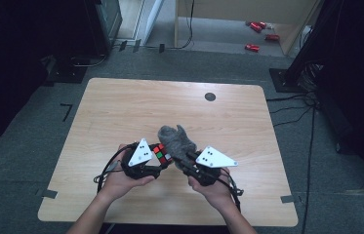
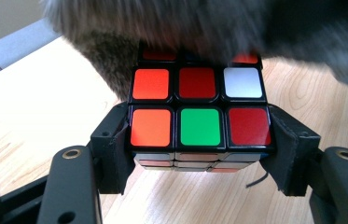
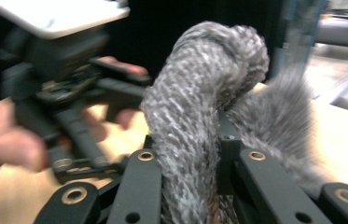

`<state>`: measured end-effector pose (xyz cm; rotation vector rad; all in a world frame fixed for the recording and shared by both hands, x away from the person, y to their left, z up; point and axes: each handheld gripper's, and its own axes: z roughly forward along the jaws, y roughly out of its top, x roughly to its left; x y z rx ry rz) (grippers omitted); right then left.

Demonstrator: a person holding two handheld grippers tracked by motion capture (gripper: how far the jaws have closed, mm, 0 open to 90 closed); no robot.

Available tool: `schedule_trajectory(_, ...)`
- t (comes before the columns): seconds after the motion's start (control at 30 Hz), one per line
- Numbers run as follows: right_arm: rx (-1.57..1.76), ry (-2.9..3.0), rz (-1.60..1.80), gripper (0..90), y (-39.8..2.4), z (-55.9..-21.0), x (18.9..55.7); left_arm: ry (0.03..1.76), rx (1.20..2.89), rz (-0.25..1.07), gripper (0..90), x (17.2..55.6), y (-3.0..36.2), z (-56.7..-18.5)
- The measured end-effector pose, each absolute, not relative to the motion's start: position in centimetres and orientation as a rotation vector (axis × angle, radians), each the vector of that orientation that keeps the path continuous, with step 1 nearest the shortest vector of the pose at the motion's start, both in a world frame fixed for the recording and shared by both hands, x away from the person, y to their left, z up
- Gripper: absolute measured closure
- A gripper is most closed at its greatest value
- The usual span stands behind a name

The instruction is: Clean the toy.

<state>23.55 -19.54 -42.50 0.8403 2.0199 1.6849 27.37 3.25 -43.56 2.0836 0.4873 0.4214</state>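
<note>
A scrambled puzzle cube (image 2: 199,114) with red, orange, green and white stickers sits clamped between the black jaws of my left gripper (image 2: 199,154). In the high view the cube (image 1: 161,152) is held just above the wooden table (image 1: 121,107), near its front middle. My right gripper (image 3: 190,163) is shut on a fuzzy grey cloth (image 3: 199,93), which bunches up above its jaws. The grey cloth (image 1: 177,139) drapes against the far side of the cube, and its fur covers the cube's top row in the left gripper view. Both grippers (image 1: 170,163) meet side by side.
A small dark round hole (image 1: 210,96) lies in the table's far right part. Cables (image 1: 292,105) trail on the carpet to the right. Red objects (image 1: 257,36) lie on the floor far behind the table. Dark equipment stands at both far corners.
</note>
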Motion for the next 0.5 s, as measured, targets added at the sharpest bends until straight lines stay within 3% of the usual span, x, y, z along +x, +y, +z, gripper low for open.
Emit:
schedule_trajectory(0.17, 0.734, 2.117, 1.674, 78.5, -17.3, -42.8, 22.8, 0.397, 2.102, 0.394, 35.6, 26.3, 1.7, -43.8)
schedule_trajectory(0.37, 0.879, 2.008, 1.744, 78.7, -19.8, -42.6, 24.2, 0.427, 2.099, 0.396, 35.6, 26.8, 2.5, -43.8)
schedule_trajectory(0.5, 0.819, 2.064, 1.721, 79.0, -19.1, -42.7, 23.7, 0.462, 2.082, 0.397, 35.6, 27.2, 3.0, -43.7)
